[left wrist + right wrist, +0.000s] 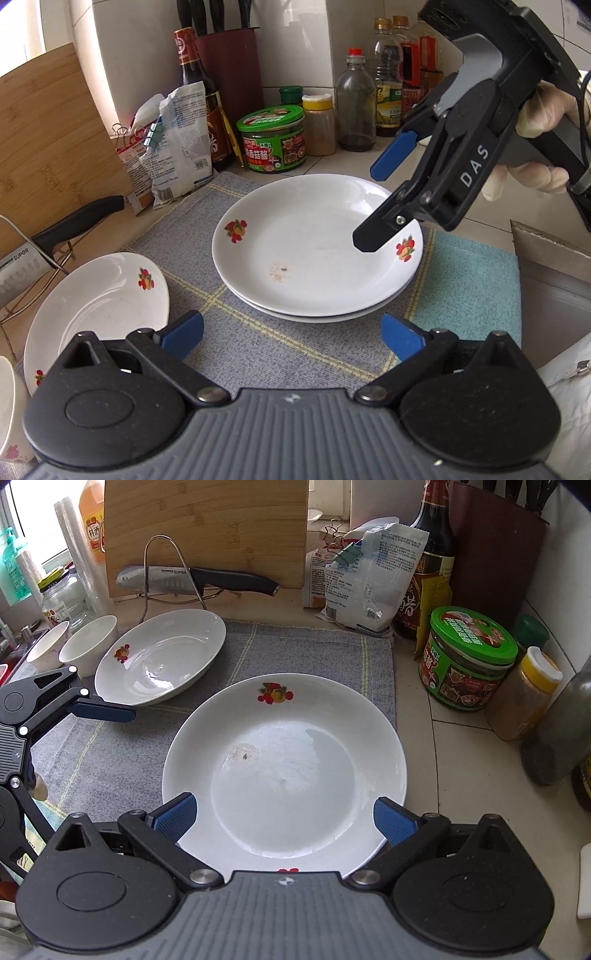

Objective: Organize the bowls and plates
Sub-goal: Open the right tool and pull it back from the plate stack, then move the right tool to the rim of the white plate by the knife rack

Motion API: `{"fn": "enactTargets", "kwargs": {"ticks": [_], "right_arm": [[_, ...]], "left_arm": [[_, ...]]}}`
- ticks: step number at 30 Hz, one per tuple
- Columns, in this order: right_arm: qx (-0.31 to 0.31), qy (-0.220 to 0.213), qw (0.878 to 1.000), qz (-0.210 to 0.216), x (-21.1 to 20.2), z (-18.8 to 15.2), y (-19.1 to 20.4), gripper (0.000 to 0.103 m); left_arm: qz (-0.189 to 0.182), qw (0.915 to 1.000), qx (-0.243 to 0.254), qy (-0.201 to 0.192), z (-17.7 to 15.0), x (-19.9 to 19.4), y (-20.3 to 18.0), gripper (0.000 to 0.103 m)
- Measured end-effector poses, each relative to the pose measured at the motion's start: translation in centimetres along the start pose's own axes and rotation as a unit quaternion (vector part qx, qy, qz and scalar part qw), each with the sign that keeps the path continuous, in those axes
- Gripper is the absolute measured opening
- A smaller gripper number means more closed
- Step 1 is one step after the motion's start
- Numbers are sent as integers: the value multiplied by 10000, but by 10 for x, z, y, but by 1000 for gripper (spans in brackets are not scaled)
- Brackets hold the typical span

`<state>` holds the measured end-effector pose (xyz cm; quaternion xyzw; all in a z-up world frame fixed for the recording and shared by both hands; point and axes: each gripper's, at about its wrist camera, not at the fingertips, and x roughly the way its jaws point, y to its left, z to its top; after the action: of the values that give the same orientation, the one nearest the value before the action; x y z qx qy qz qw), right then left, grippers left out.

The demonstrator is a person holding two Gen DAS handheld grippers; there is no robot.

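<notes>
Two white plates with fruit motifs are stacked (pixel 317 251) on a grey cloth (pixel 229 347); the stack fills the middle of the right wrist view (pixel 284 768). A third plate (pixel 99 314) lies tilted to the left, also shown in the right wrist view (pixel 159 657). Two small white bowls (pixel 88 646) stand beyond it. My left gripper (pixel 291 336) is open and empty, just short of the stack. My right gripper (pixel 284 812) is open and empty, hovering above the stack's near rim; it also shows in the left wrist view (pixel 373 206).
A knife on a wire rack (pixel 195 579) and a bamboo board (pixel 207 531) stand behind the plates. Bags (pixel 365 576), a green-lidded jar (pixel 469 657), sauce bottles (pixel 354 103) and a knife block (pixel 229 74) line the tiled wall. A sink edge (pixel 550 266) lies right.
</notes>
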<state>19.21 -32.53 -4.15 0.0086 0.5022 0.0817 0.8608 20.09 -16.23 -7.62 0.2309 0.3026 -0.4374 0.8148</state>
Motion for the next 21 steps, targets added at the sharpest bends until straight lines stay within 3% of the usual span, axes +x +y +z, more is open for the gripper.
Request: {"fn": "enactTargets", "kwargs": {"ticks": [6, 13, 21], "right_arm": [[-222, -304, 9991, -214, -1, 5, 24, 103], [-252, -745, 9960, -433, 0, 13, 63, 103], [-225, -866, 9944, -555, 13, 17, 116, 103]], "left_arm": [[545, 9975, -428, -126, -10, -16, 12, 102], [1194, 9844, -1277, -169, -37, -42, 42, 102], [1371, 9677, -2093, -319, -68, -68, 79, 102]]}}
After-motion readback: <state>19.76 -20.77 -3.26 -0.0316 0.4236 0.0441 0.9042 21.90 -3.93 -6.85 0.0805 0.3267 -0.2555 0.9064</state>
